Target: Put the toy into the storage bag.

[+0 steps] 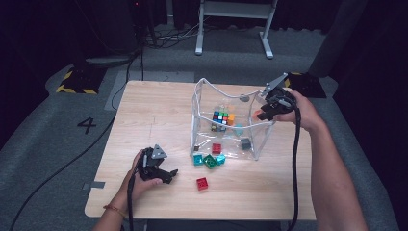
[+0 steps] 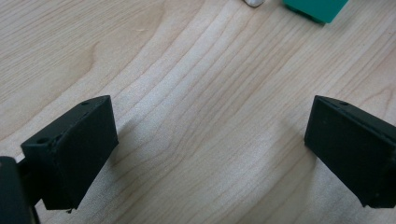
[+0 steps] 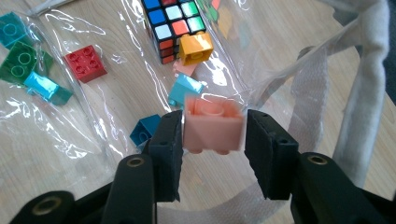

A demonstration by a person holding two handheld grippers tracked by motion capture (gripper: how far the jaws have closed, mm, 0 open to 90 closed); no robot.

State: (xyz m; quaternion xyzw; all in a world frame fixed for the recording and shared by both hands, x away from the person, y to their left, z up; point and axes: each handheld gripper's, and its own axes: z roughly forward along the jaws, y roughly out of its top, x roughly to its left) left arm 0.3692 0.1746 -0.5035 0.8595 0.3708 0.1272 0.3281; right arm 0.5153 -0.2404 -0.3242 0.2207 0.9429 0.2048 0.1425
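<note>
1. The pink brick [image 3: 214, 123] sits between the right gripper [image 3: 212, 140]'s jaws, above the open clear bag [image 1: 199, 103] at the table's far right; the left pad touches it, while a sliver of gap shows at the right pad, so the pinch looks slack.
2. The right gripper view shows the bag's contents close: a puzzle cube [image 3: 175, 21], an orange brick [image 3: 196, 47], blue bricks.
3. The high view shows a red brick [image 1: 202, 183] alone on the table [image 1: 144, 115], near side.
4. The left gripper [image 2: 210, 154] rests near-left, jaws spread wide over bare wood.
</note>
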